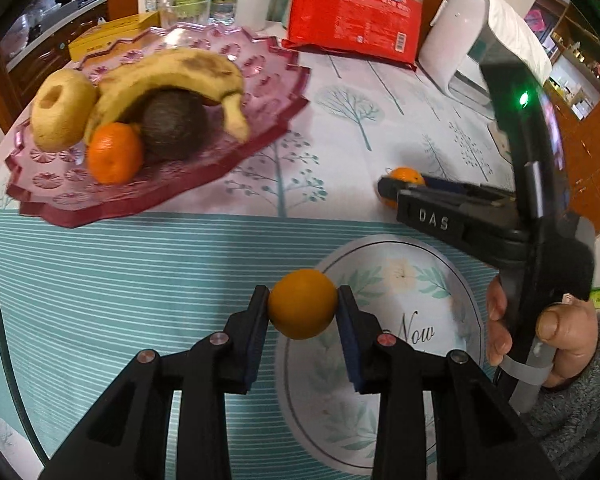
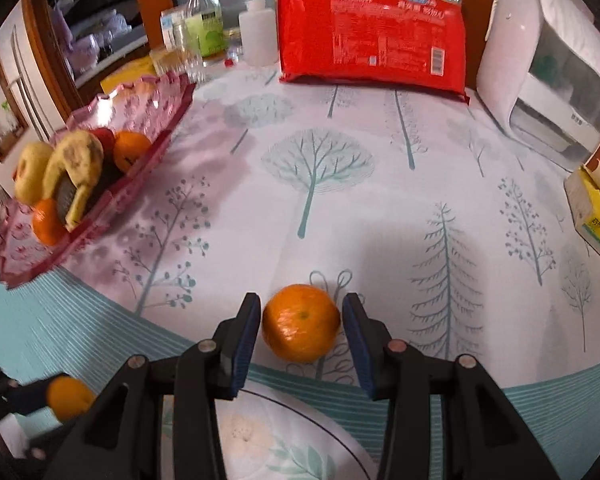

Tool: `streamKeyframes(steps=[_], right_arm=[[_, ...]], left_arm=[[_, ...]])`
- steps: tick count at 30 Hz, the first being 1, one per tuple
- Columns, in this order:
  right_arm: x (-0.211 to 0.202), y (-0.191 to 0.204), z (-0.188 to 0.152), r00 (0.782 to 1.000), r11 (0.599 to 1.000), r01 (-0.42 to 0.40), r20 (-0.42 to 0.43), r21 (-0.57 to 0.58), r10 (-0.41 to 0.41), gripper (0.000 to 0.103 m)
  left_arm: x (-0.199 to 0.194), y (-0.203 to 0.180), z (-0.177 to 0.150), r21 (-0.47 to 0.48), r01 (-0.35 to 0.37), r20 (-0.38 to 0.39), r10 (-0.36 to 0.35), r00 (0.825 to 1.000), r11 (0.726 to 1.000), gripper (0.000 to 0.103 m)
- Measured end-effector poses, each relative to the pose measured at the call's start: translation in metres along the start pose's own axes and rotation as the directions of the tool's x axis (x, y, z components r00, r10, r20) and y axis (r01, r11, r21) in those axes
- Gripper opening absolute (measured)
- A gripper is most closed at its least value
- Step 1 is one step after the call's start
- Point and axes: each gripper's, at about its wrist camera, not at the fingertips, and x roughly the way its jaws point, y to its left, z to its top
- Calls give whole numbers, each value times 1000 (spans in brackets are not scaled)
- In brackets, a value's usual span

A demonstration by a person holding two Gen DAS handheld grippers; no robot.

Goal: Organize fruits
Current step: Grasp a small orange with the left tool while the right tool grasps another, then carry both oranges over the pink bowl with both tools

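Observation:
My left gripper (image 1: 302, 305) is shut on a small orange (image 1: 302, 304) and holds it above the tablecloth. It also shows in the right wrist view (image 2: 69, 397) at the lower left. My right gripper (image 2: 301, 322) is open around a tangerine (image 2: 301, 323) that lies on the cloth, with small gaps at both pads. That tangerine shows in the left wrist view (image 1: 407, 176) too. A pink glass fruit plate (image 1: 260, 80) at the left holds a banana (image 1: 172, 72), a yellow apple (image 1: 60, 110), a dark avocado (image 1: 174, 124) and a tangerine (image 1: 114, 152).
A red package (image 2: 370, 32) stands at the back of the table. A white appliance (image 2: 540, 64) is at the back right, a yellow box (image 2: 596, 216) at the right edge. Bottles and jars (image 2: 256, 32) stand behind the plate. A round placemat (image 1: 400, 320) lies near me.

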Motion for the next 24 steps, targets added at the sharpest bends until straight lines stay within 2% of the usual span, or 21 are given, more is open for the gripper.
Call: streamKeyframes(steps=[5, 11, 18, 24], right_arm=[[1, 0, -5, 1000, 1000, -2, 11, 26, 2, 43], [-20, 8, -8, 999, 999, -25, 41, 30, 24, 41], [-77, 31, -16, 989, 992, -120, 93, 24, 117, 41], [-137, 57, 4, 969, 984, -174, 173, -36, 178, 41]], left_arm=[[-11, 10, -3, -14, 0, 13, 0, 1000, 1000, 32], [-32, 19, -2, -19, -13, 17, 13, 1000, 1000, 32], [-75, 37, 4, -19, -31, 39, 31, 999, 999, 32], [-125, 55, 29, 0, -54, 89, 54, 995, 999, 32]])
